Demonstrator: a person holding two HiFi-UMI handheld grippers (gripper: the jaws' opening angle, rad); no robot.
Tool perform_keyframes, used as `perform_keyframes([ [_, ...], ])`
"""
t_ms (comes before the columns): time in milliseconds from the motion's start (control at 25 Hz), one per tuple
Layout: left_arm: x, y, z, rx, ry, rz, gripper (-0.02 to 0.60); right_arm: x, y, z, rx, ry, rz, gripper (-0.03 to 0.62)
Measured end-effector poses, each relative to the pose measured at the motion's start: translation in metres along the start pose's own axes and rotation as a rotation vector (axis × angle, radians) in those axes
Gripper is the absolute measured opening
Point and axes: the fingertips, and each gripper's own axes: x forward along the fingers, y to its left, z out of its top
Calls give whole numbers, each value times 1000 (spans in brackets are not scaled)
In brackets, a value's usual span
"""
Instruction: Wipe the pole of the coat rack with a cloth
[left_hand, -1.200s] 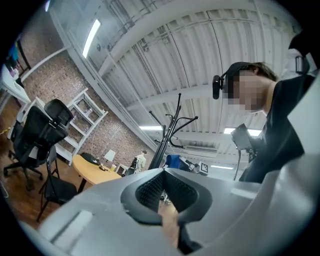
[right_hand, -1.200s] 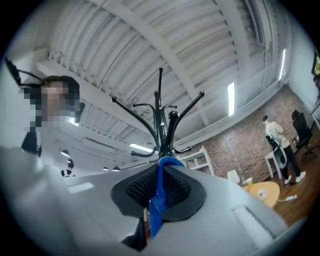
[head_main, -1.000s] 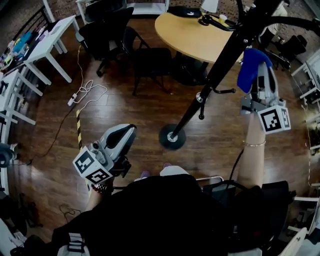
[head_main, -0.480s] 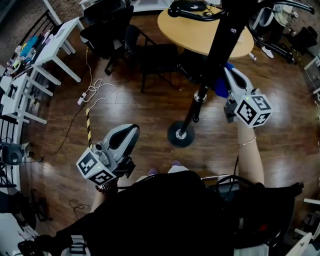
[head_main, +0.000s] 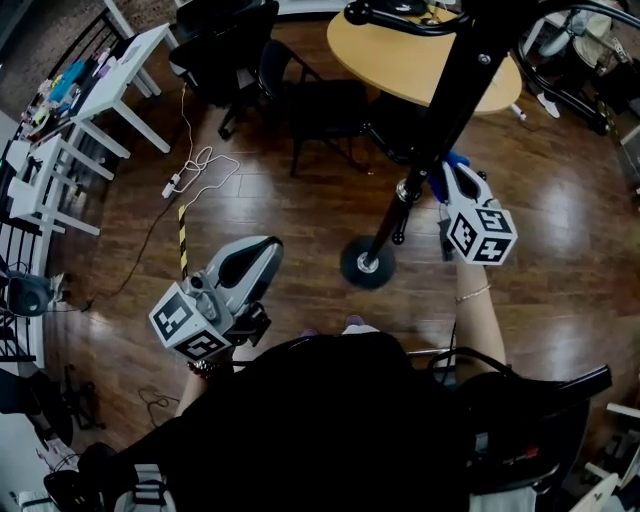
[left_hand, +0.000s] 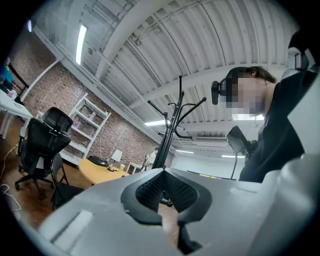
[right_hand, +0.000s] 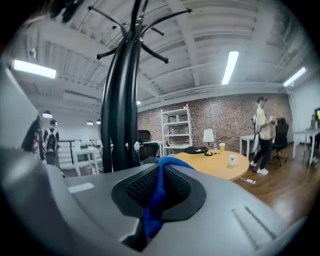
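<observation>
Right gripper (head_main: 452, 178) has come down and in toward the coat rack pole (head_main: 440, 125) since the earlier frame; left gripper (head_main: 262, 250) has barely shifted.

Head view: the right gripper sits just to the right of the dark pole, low on it, near the collar above the round base (head_main: 367, 266). A bit of blue cloth (head_main: 456, 159) shows at its tip. We cannot tell whether cloth and pole touch. The left gripper hangs low, well apart from the rack, over the wood floor (head_main: 280, 210).

Left gripper view: its jaws are pressed together with nothing between the pads. The rack stands beyond them, and a round table (left_hand: 97, 172) sits to the left.

Right gripper view: its jaws are clamped on the blue cloth, a fold running down between the pads. The pole rises just beyond, left of centre.
</observation>
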Motion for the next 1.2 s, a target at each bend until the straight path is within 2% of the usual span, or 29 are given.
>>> perform_keyframes([
  [120,-3,4,-5,23,24,-4,-6,-8,-3,1,-191,40,-137,17],
  [240,7,5,-14,28,6,-14,-6,-30,-41,-6,-292,52,-287,17],
  [360,12,6,-11,-8,-29,-18,-6,-59,-94,3,-252,57,-433,18],
  [480,-2,16,-15,-6,-29,4,-6,-99,-121,40,-227,-29,-543,18],
  [560,-10,20,-18,11,-23,8,-6,-124,-104,79,-265,-155,-524,17],
  [680,-19,22,-17,12,-33,14,-6,-147,-31,133,-439,-335,-407,17],
  [840,-39,30,-14,-4,-63,47,-6,-117,79,149,-668,-436,-222,17],
  [880,-46,31,-12,-7,-70,55,-6,-101,97,145,-728,-425,-197,18],
  [960,-62,34,-8,-8,-85,72,-6,-65,113,124,-860,-304,-188,17],
  [1080,-85,40,0,-8,-120,97,-6,-18,113,90,-877,-105,-213,17],
  [1200,-106,48,7,-19,-151,115,-6,10,105,67,-919,53,-282,18],
])
